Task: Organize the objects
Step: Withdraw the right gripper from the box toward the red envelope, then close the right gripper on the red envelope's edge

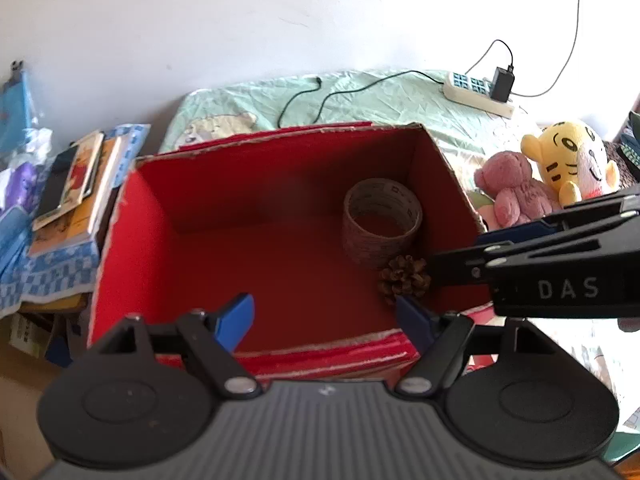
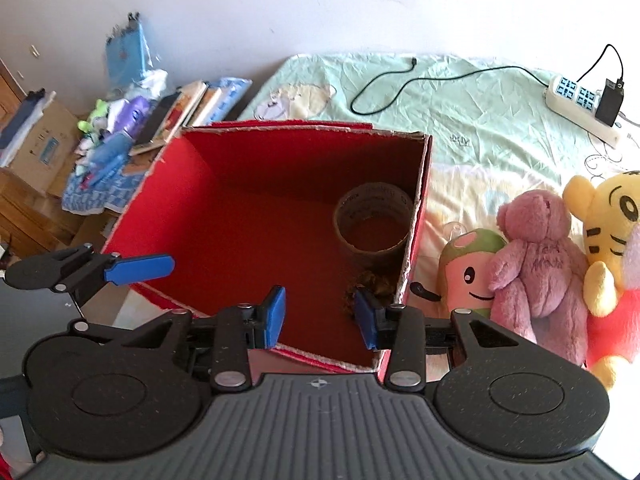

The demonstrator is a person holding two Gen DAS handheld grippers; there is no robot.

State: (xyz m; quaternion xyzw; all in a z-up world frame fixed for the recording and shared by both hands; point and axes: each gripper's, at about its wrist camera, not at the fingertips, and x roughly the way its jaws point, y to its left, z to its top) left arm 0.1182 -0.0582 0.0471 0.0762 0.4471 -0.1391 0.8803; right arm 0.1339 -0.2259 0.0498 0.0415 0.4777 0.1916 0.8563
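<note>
Pinecone (image 1: 404, 279) in red box (image 1: 136, 216) beside tape roll (image 1: 382, 220). Right hand-held gripper (image 2: 320, 316) released above it; left hand-held gripper (image 1: 325, 318) released, empty. Next likely: fetch pink bear (image 2: 540, 264) from bed.

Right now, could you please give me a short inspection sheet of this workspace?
Surface: bed with a pale green sheet, creased.
Job's things: red box open on the bed; tape roll upright and pine cone beside it, both in the box's right end.
Clutter: pink teddy, yellow tiger plush and green plush to the right of the box; books to its left.
Grippers: left claw open, holding nothing; right claw open above the box, near the pine cone.
Cables: power strip with black adapter; loose black cable on the sheet.
Surroundings: white wall; cardboard carton at far left.
</note>
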